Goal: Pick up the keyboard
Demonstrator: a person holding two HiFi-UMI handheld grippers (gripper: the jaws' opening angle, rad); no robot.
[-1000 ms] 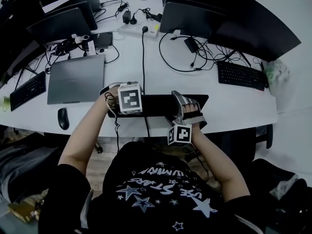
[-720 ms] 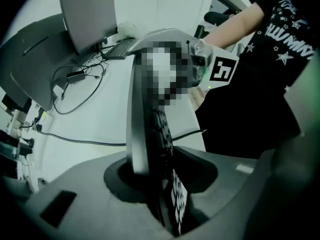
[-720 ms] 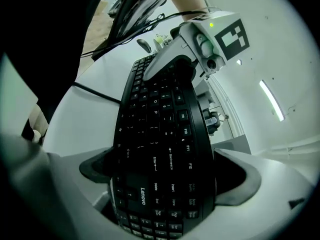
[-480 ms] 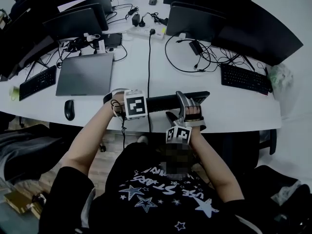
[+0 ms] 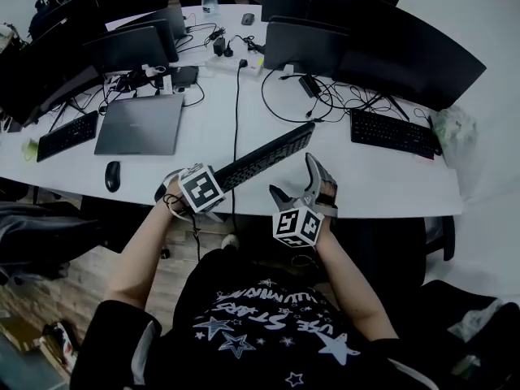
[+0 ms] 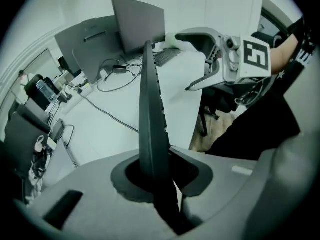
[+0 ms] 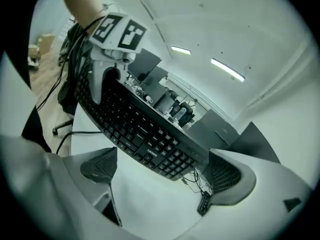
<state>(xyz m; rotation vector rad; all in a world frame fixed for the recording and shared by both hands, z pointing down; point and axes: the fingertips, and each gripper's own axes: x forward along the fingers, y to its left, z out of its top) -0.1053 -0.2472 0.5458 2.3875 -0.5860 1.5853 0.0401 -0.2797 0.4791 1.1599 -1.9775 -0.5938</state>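
A black keyboard (image 5: 260, 159) hangs slanted above the white table's front edge, its far end pointing toward the monitors. My left gripper (image 5: 175, 192) grips its near left end. In the left gripper view the keyboard (image 6: 150, 109) stands edge-on in that gripper (image 6: 160, 179), whose jaws are closing and pressing on it. My right gripper (image 5: 296, 184) is open just below and right of the keyboard, apart from it. In the right gripper view the key side (image 7: 140, 129) shows beyond the spread pads of that gripper (image 7: 162, 171).
On the table (image 5: 382, 189) lie a closed grey laptop (image 5: 138, 124), a mouse (image 5: 112, 175), a second keyboard (image 5: 392, 132) at right and a third (image 5: 67, 135) at left. Dark monitors (image 5: 382, 39) and tangled cables (image 5: 309, 96) fill the back. A cable (image 5: 236, 96) runs down the middle.
The keyboard lay across the table's front edge between both grippers; now it is lifted and swung diagonal in the left gripper. The right gripper has come off its right end.
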